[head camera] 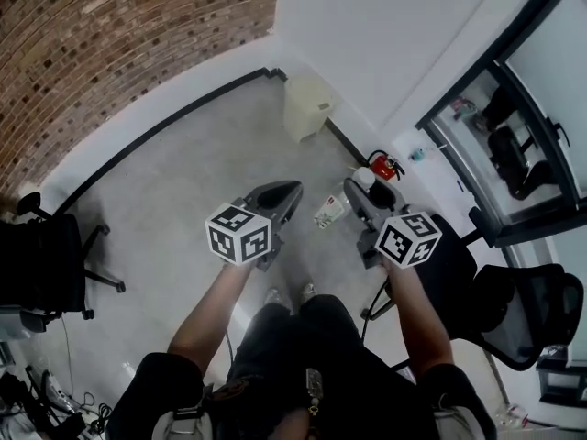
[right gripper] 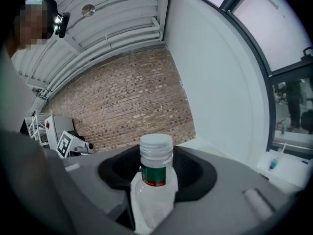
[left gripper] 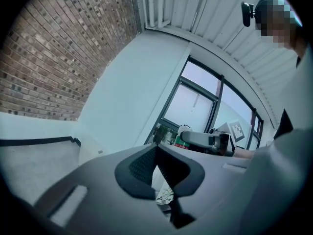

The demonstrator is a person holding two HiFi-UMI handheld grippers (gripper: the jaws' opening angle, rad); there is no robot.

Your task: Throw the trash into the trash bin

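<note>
Grey floor (head camera: 174, 191) underfoot, brick wall (head camera: 119, 44) curving across the upper left, white wall beyond, and there's the cream trash bin (head camera: 307, 106) at top centre, tucked into the corner, well apart from both tools. Right gripper (head camera: 356, 189), right of centre, has its jaws spread wide around a clear plastic bottle (right gripper: 154, 180), white cap up, green band under the cap, pads gripping its sides. Left gripper (head camera: 292, 192), just left of centre, has its jaws pressed together at the tips, only a thin slit behind them. Between the two tips in the head view sits a crumpled printed scrap (head camera: 328, 211). Something like it shows low in that slit in the left gripper view, and whether it's pinched I can't tell. Red fire extinguisher (head camera: 385, 165) stands by the wall, right of the bottle's cap.
</note>
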